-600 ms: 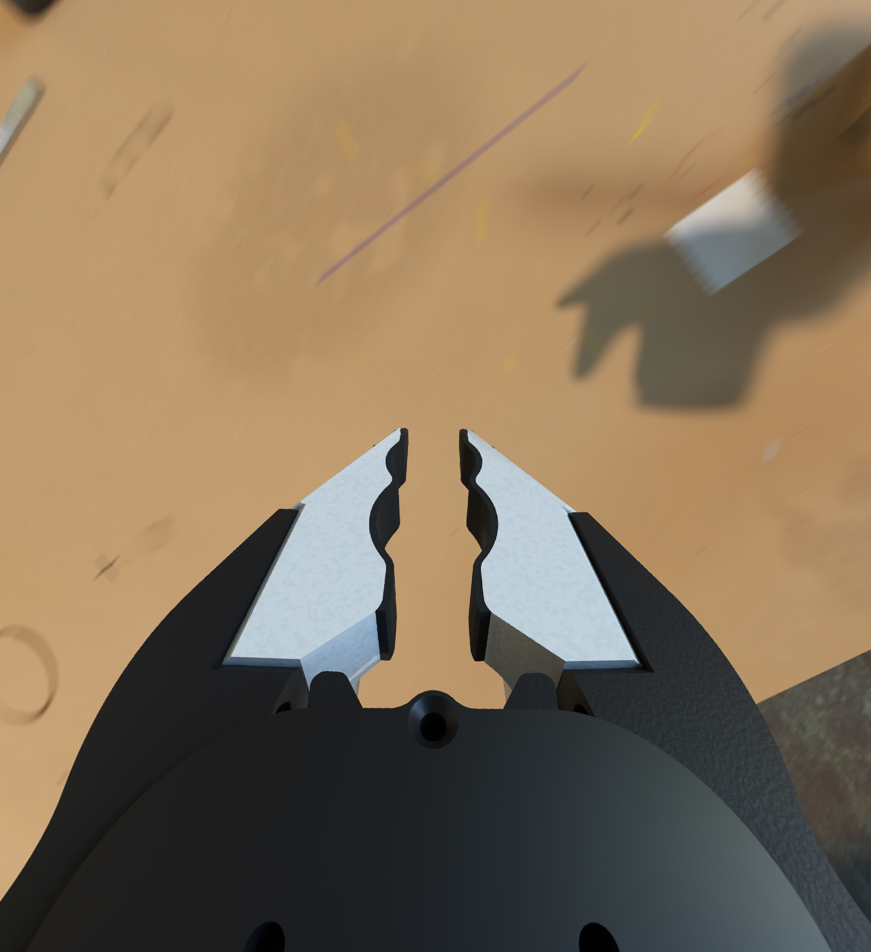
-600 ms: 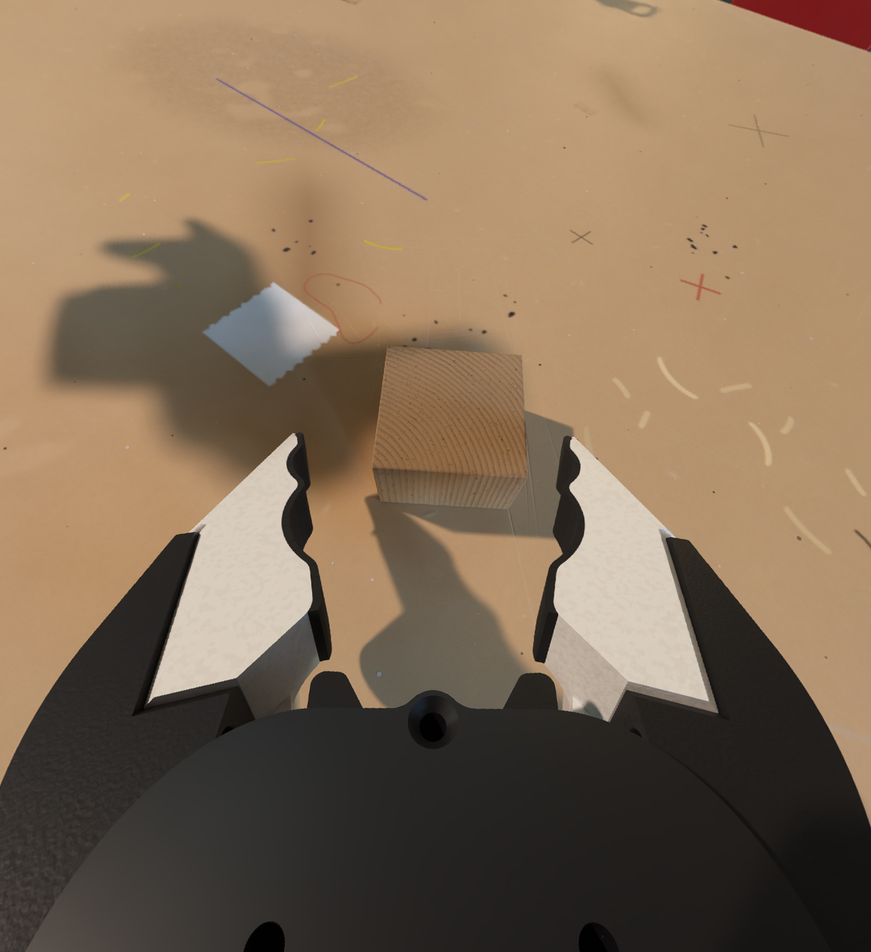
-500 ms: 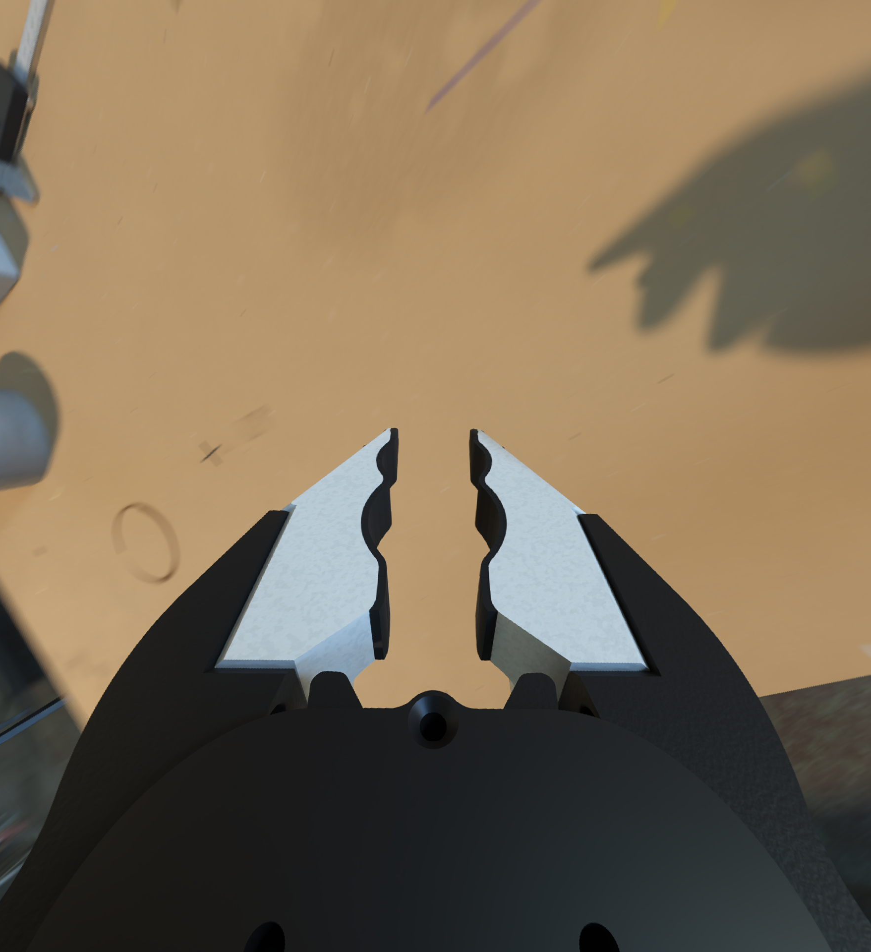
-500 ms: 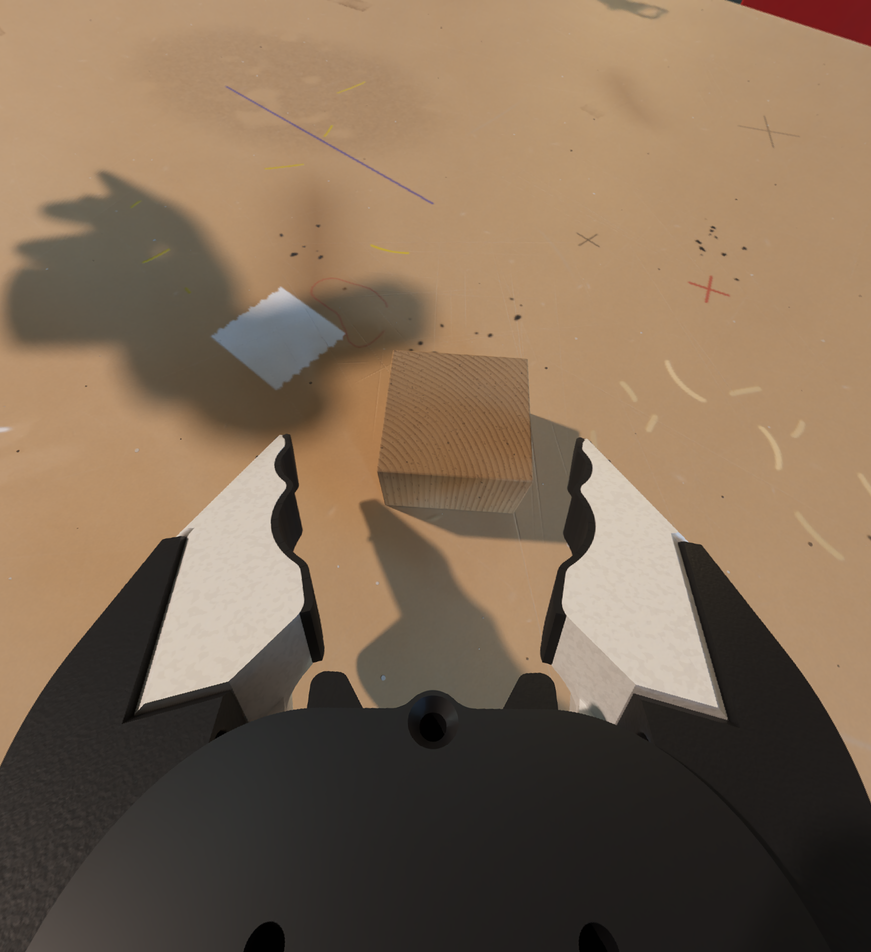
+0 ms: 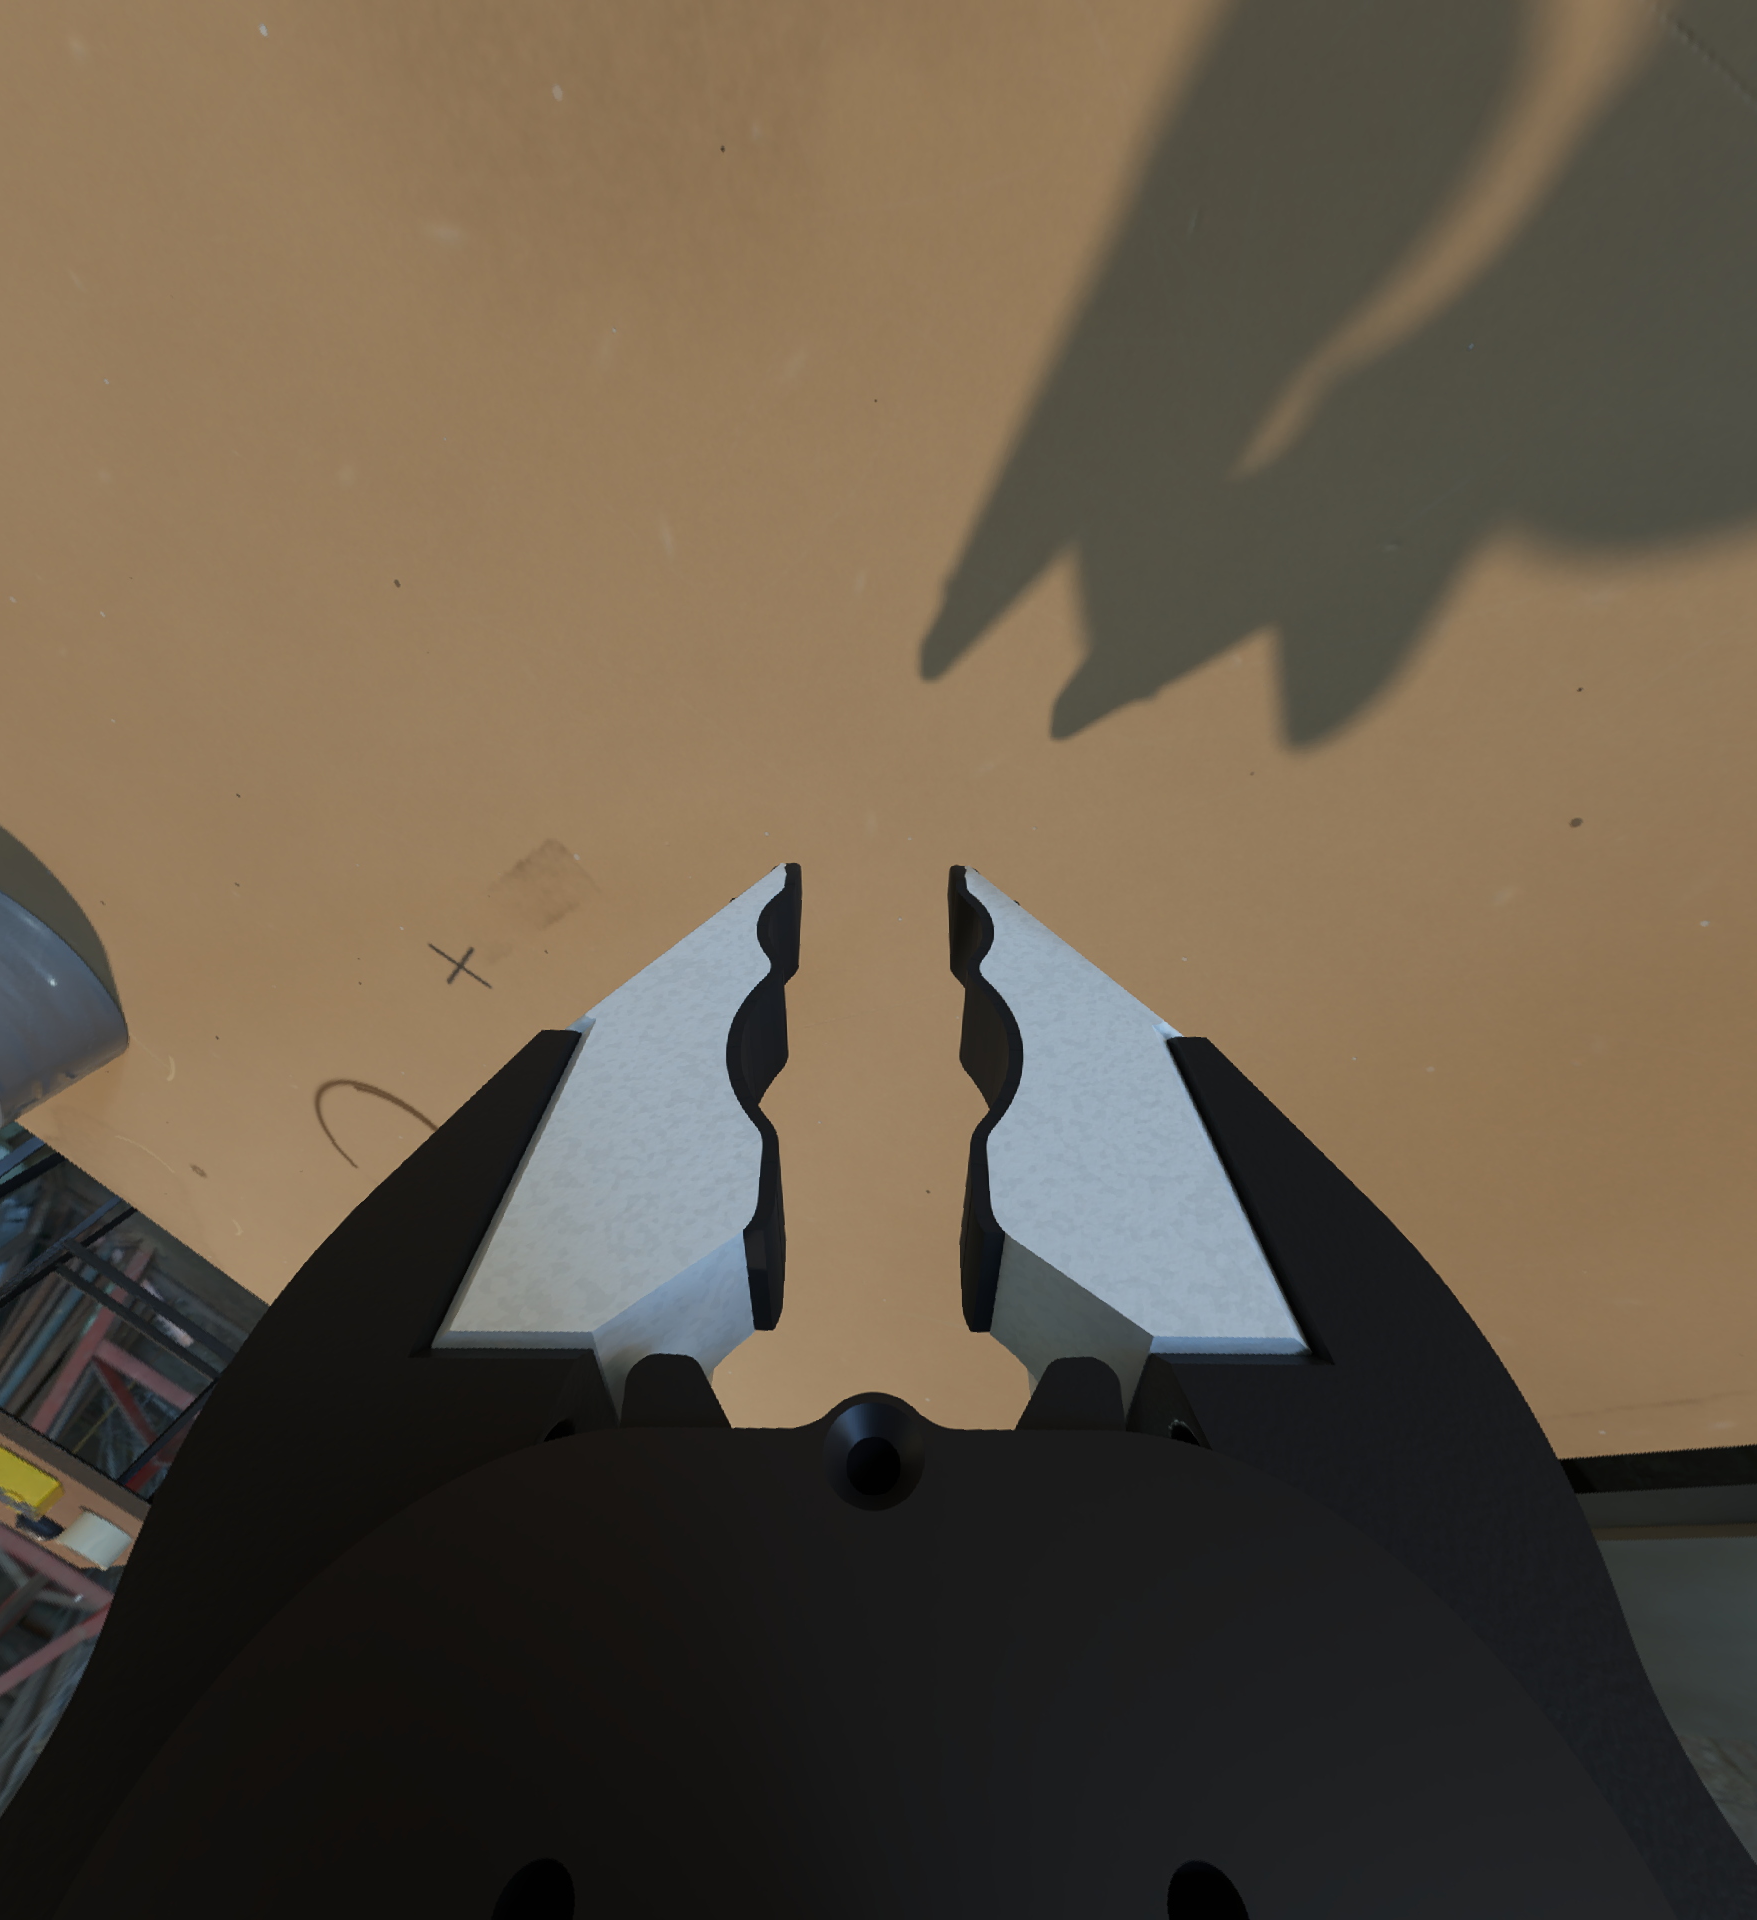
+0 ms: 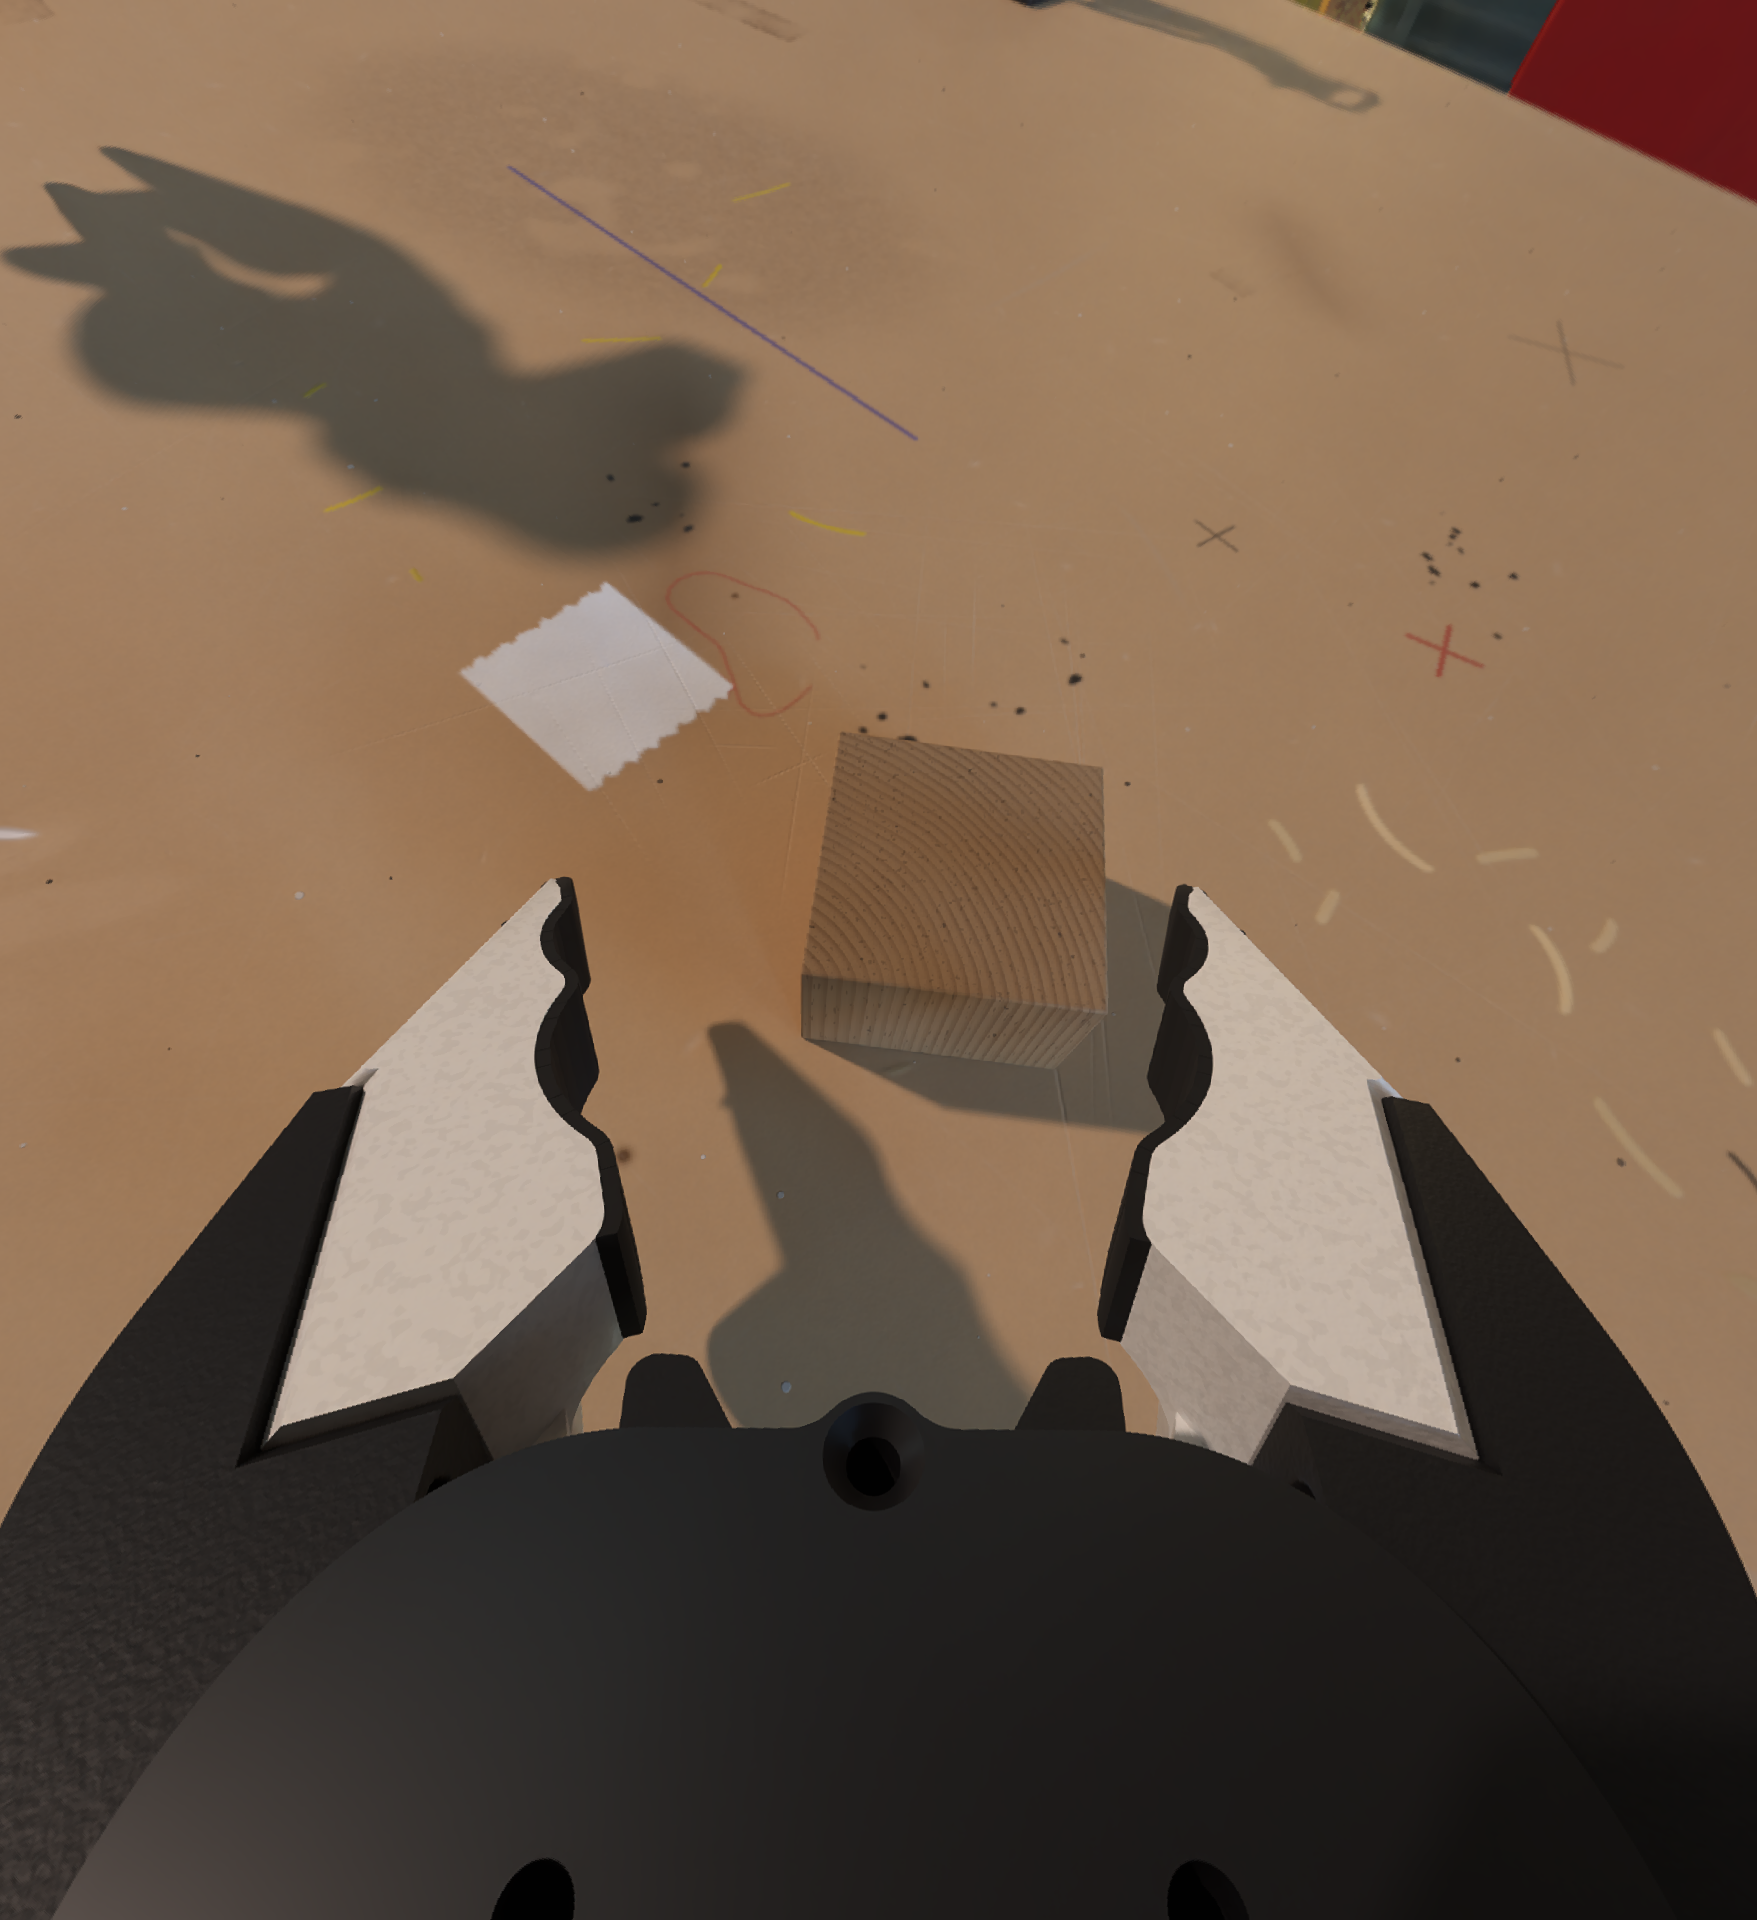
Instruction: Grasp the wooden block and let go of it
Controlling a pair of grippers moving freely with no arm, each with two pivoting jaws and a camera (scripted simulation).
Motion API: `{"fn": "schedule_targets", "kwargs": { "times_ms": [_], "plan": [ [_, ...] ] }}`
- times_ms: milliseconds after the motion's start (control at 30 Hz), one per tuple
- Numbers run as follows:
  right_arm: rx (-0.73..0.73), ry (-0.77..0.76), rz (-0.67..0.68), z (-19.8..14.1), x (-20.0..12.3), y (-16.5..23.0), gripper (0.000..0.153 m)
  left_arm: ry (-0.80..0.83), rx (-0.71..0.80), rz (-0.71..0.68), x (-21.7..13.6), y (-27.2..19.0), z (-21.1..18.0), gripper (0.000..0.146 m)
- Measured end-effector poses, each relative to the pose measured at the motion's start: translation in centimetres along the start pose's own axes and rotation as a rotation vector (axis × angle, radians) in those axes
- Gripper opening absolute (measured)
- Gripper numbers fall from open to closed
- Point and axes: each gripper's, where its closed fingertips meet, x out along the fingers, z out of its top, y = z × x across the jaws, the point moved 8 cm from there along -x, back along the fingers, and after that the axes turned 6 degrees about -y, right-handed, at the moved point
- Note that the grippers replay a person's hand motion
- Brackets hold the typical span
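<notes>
The wooden block (image 6: 957,894) lies on the tan table (image 6: 1269,260), seen only in the right wrist view. My right gripper (image 6: 872,885) is open wide and empty. The block's near part sits between the fingertips, closer to the right finger (image 6: 1258,1091), with a small gap to it and a wider gap to the left finger (image 6: 469,1122). My left gripper (image 5: 874,883) is over bare table (image 5: 541,416) near its corner. Its jaws stand a narrow gap apart with nothing between them. The block does not show in the left wrist view.
A white scrap of paper (image 6: 599,686) lies left of the block. A red object (image 6: 1684,94) sits at the far right corner. A grey tape roll (image 5: 1,997) stands by the table edge (image 5: 1684,1444) in the left wrist view, with metal shelving (image 5: 43,1351) below.
The left wrist view has swung away from the white scrap toward the table corner, and the tape roll has come into view. The left jaws have parted slightly. The right jaws have widened a little around the block.
</notes>
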Motion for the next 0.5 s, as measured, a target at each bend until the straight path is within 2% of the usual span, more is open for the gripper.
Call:
{"fn": "schedule_targets", "kwargs": {
  "times_ms": [333, 500],
  "plan": [
    [0.05, 0.032, 0.018, -0.8, 0.4, -0.5, 0.111, -0.025, 0.01, -0.019, 0.3, -0.5, -0.6, 0.024],
    [0.074, 0.077, 0.02, -1.4, 1.2, -0.2, 0.112, -0.02, -0.041, -0.009, 0.3, -0.4, 0.0, 0.023]
  ]
}}
